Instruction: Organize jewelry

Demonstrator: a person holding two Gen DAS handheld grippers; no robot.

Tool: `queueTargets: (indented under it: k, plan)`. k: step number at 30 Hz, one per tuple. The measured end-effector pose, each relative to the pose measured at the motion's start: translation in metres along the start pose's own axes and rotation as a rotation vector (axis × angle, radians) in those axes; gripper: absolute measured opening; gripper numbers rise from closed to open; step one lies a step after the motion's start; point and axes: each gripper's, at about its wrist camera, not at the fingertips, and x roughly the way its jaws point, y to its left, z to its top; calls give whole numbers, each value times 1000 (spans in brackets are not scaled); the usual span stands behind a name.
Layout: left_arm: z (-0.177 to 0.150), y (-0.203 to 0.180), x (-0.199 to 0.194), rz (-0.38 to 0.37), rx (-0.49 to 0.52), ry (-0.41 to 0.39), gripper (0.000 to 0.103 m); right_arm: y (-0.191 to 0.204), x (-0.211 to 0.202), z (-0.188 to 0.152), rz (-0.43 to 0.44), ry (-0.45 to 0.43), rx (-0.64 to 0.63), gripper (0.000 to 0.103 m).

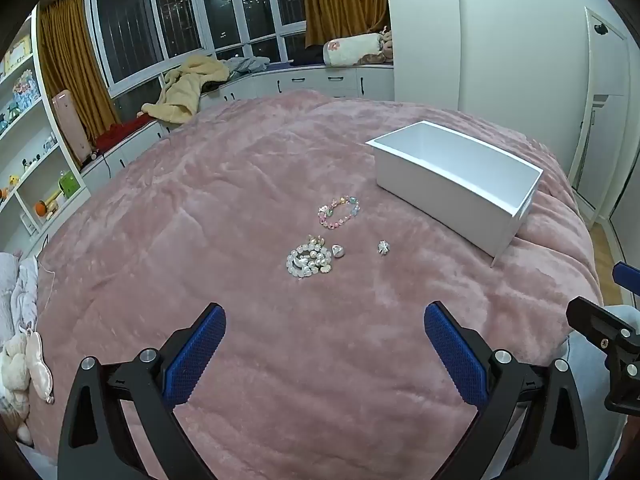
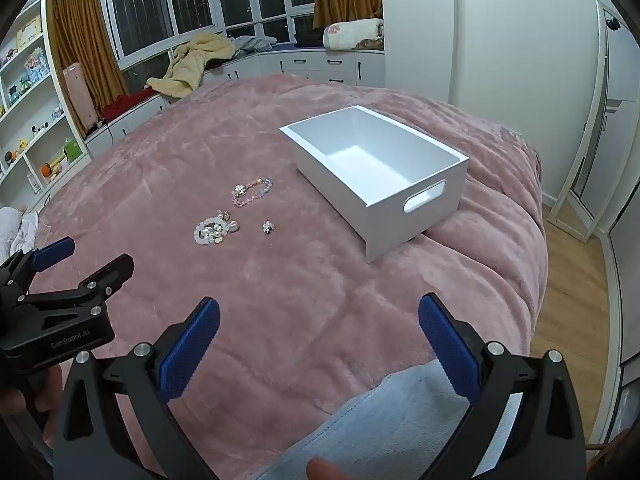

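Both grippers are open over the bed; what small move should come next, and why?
Probably lower the left gripper onto the pearl bracelet: it lies nearest, all the jewelry is on the blanket, and the white box is empty.

Black fingers [image 1: 460,356], blue textured pads [image 2: 188,354]

Dusty pink plush over the whole blanket [image 1: 240,208], faintly mottled. Plain matte white on the box [image 2: 340,184], inside and out. Beside the box, pastel pink, blue and yellow beads on the bracelet [image 1: 339,212]; nearer than that, milky white and pearl tones on the pearl cluster [image 1: 306,258]; silver glint on the small charm [image 1: 383,247] closest to the box. Deep blue, fine cross-hatched texture on the pads [image 1: 196,356] of the left gripper [image 1: 325,356], black on its frame; same blue and black on the right gripper [image 2: 319,350]. Beyond the box, mustard gold curtains [image 2: 80,40].
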Motion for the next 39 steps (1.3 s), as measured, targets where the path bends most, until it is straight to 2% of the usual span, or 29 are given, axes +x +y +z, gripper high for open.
queueTargets:
  k: [21, 33, 39]
  plan:
    - [-3, -2, 0, -4, 4, 11, 101, 3, 1, 0, 9, -23, -4, 98]
    - [-6, 8, 5, -47, -19, 29, 101, 12, 5, 7, -6, -10, -12, 98]
    - [-4, 9, 0, -21, -9, 7, 101, 12, 4, 6, -6, -13, -11, 98]
